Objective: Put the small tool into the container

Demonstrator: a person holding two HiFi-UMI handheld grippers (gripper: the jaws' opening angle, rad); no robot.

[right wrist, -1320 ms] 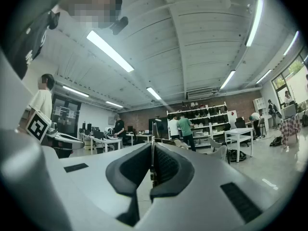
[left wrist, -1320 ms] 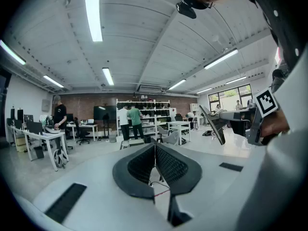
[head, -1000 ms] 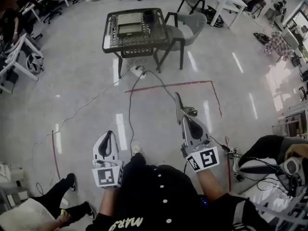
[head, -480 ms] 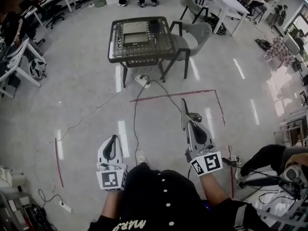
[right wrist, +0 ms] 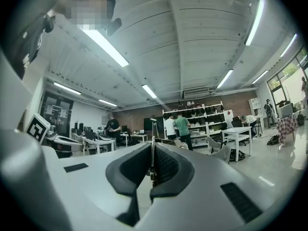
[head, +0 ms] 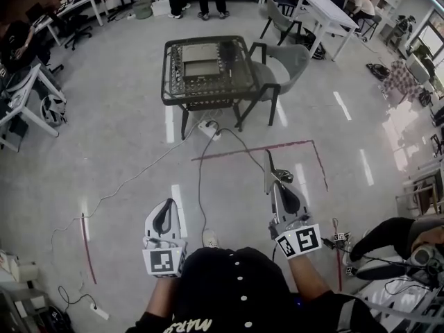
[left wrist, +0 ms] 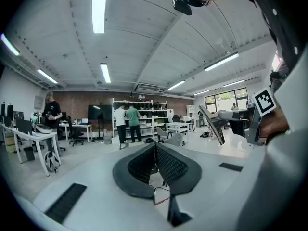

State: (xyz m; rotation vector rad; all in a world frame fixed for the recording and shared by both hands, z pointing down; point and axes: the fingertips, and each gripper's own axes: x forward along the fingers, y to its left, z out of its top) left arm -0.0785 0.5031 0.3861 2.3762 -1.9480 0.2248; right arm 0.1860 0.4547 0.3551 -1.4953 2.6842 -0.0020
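Observation:
My right gripper is held out over the floor, shut on a thin metal tool that sticks forward past its tips. In the right gripper view the tool shows edge-on between the closed pads of that gripper. My left gripper is shut with nothing in it; its pads meet in the left gripper view, which also shows the tool at the right. Ahead, a grey container rests on a black wire table.
A grey chair stands right of the table. A power strip and cables lie on the floor, with red tape lines between me and the table. People stand by shelves at the back; white desks line both sides.
The table and chair have shifted lower and slightly right in the head view as I walk toward them. Both grippers keep their pose, the tool still held.

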